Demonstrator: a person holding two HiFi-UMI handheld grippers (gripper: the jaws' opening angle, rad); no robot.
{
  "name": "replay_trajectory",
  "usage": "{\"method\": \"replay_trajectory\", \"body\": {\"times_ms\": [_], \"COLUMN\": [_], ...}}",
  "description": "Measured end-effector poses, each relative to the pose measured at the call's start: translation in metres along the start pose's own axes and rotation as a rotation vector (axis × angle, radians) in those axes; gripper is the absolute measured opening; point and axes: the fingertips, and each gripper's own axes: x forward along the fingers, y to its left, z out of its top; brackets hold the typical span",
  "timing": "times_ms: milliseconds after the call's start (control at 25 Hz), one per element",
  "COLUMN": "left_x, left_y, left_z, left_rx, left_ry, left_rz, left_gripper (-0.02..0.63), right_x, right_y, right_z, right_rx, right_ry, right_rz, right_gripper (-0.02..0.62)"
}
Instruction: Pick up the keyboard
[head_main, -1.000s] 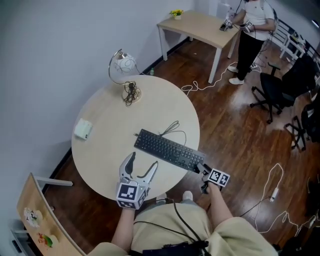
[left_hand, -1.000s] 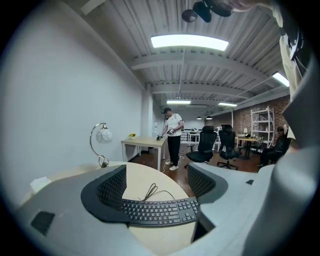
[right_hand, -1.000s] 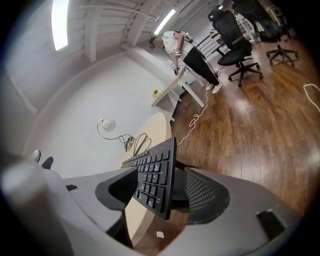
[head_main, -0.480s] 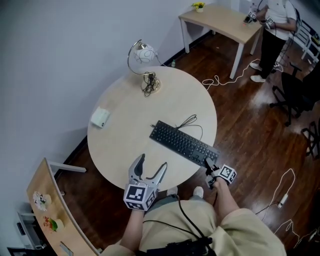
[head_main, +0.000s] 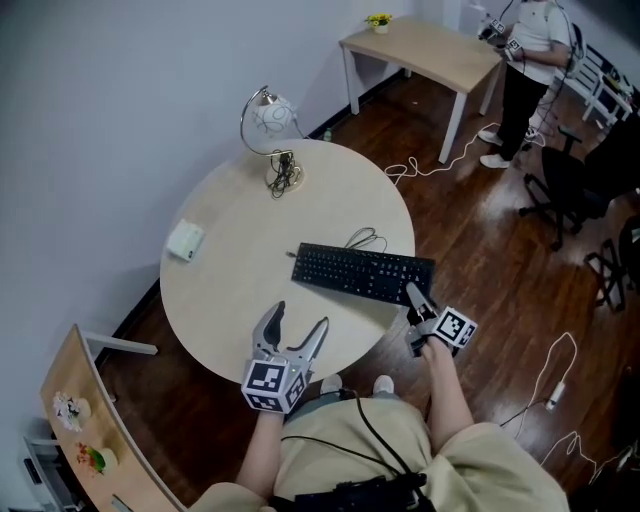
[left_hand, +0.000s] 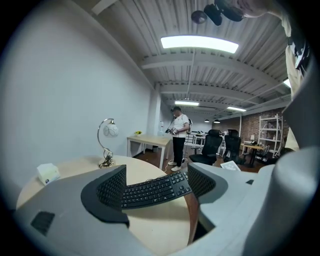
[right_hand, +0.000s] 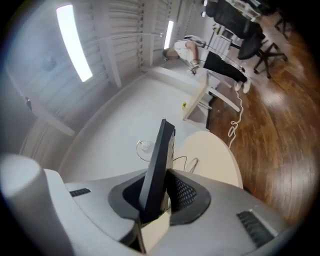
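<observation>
The black keyboard (head_main: 362, 273) lies slanted over the right part of the round table (head_main: 230, 300), its cable curling behind it. My right gripper (head_main: 412, 298) has the keyboard's right end between its jaws, which are closing, and the pads press on it. In the right gripper view the keyboard (right_hand: 159, 155) stands edge-on in the right gripper (right_hand: 157, 200). My left gripper (head_main: 300, 318) hovers open over the table's near edge, short of the keyboard. From the left gripper (left_hand: 156, 176) I see the keyboard (left_hand: 150, 190) ahead, beyond the fingers.
A desk lamp (head_main: 268, 120) stands at the table's far side and a small white box (head_main: 186, 240) at its left. Beyond are a rectangular table (head_main: 420, 45), a standing person (head_main: 525, 50), an office chair (head_main: 570, 180) and cables (head_main: 430, 165) on the wood floor.
The right gripper's jaws have closed on the keyboard's right end and the gripper has risen. The keyboard has swung to a flatter angle in view. The left gripper has hardly moved.
</observation>
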Motion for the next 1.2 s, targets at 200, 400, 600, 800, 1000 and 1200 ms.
{"method": "replay_trajectory", "body": {"times_ms": [200,400,600,800,1000,1200], "left_x": [0.004,0.007,0.009,0.01,0.006,0.003], "left_y": [-0.009,-0.01,-0.01,-0.006,-0.003,-0.003], "left_z": [0.008,0.021,0.042,0.069,0.097,0.123], "left_rx": [-0.003,-0.004,-0.017,-0.017,0.069,0.088], "left_ry": [-0.026,-0.059,-0.103,-0.16,-0.197,-0.24], "left_rz": [-0.035,-0.047,-0.065,-0.074,-0.037,-0.032], "left_gripper": [0.364,0.364,0.364,0.364,0.364,0.364], "right_x": [0.019,0.021,0.019,0.02,0.008,-0.004], "right_y": [0.096,0.166,0.228,0.257,0.275,0.316], "right_z": [0.056,0.094,0.116,0.119,0.121,0.133], "right_rx": [-0.344,-0.584,-0.861,-1.03,-1.007,-0.987], "right_ry": [-0.017,-0.055,-0.064,-0.04,-0.058,-0.127], "right_rz": [0.087,0.046,-0.007,-0.045,-0.03,0.015], "right_gripper": [0.08,0.08,0.08,0.078,0.078,0.078]}}
